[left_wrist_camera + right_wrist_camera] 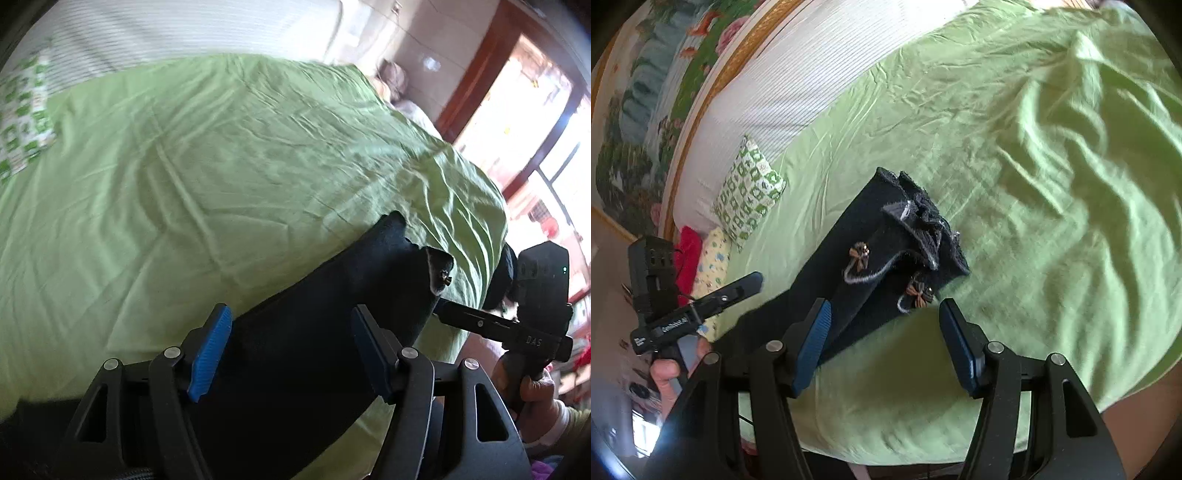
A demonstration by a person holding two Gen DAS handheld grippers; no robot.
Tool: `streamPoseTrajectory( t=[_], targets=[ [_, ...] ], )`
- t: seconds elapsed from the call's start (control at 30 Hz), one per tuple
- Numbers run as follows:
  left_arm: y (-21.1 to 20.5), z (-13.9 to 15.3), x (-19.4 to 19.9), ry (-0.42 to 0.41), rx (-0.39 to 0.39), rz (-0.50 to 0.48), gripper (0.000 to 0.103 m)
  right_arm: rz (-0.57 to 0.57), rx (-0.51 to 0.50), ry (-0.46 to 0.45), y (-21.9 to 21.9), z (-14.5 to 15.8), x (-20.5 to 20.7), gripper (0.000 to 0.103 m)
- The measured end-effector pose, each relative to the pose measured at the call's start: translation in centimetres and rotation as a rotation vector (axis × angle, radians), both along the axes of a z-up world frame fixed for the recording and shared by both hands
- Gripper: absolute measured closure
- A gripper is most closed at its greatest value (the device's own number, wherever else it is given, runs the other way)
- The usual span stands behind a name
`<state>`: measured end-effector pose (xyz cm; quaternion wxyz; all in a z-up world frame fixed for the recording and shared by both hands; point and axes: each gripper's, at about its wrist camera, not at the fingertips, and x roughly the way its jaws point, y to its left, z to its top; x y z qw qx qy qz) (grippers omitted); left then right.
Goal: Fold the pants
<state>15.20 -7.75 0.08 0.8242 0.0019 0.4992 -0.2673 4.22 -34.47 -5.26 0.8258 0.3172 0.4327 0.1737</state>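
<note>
Blue ribbed pads (812, 347) frame the near edge of both views — each hand-held claw stands apart, nothing pinched between its fingers. From the right wrist, the right gripper (884, 345) hangs over the near edge of a green bedsheet (1034, 184), its left pad over the edge of the dark navy pants (871, 258) and its right pad over bare sheet. The pants lie folded into a long strip across the near half of the bed, their frayed hems stacked at the far end, two small brown bows (860, 254) sewn on the cloth. To the left, a hand (670, 373) holds the left gripper (738, 290) beside the pants' near end. From the left wrist, the left gripper (291, 350) spreads its fingers above the dark cloth (314, 332) — whether the pads touch it cannot be told. At that view's right edge, the right gripper (465, 317) shows side-on, gripped by a hand (532, 387). Farther back, a green-and-white patterned pillow (750, 192) rests against a white striped headboard cushion (798, 85), with a painted floral panel (646, 110) behind it.
</note>
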Motion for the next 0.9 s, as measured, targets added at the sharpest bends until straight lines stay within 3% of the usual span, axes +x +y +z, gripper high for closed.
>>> streamPoseTrajectory(
  t=[0.23, 0.37, 0.47, 0.57, 0.63, 0.7, 0.8, 0.9],
  targets=[
    [-5.1, -1.5, 2.9, 0.05, 0.082, -0.166, 0.035, -0.064, 0.054, 0.023, -0.2, -0.5, 0.7, 0.041],
    [-7.6, -2.8, 4.9, 0.11, 0.065, -0.232, 0.036, -0.084, 0.061, -0.005, -0.3, -0.6, 0.5, 0.041],
    [-8.9, -3.9, 6.3, 0.184, 0.013, -0.255, 0.046, -0.058, 0.035, -0.035, 0.0, -0.6, 0.5, 0.043],
    [-9.9, -4.3, 7.0, 0.193, -0.009, -0.284, 0.052, -0.048, 0.026, -0.043, -0.1, -0.8, 0.5, 0.055],
    [-10.4, -4.3, 7.1, 0.198, -0.017, -0.301, 0.064, -0.047, 0.027, -0.047, -0.4, -1.1, 0.5, 0.071],
    [-11.1, -4.1, 6.8, 0.199, -0.018, -0.343, 0.083, -0.04, 0.035, -0.053, -0.6, -1.5, 0.4, 0.079],
    [-11.5, -3.9, 6.0, 0.158, 0.002, -0.371, 0.089, -0.025, 0.03, -0.072, -0.5, -1.3, 0.1, 0.085],
    [-10.5, -3.6, 6.1, 0.172, -0.053, -0.348, 0.092, -0.016, 0.02, -0.094, -0.3, -0.8, -0.2, 0.087]
  ],
)
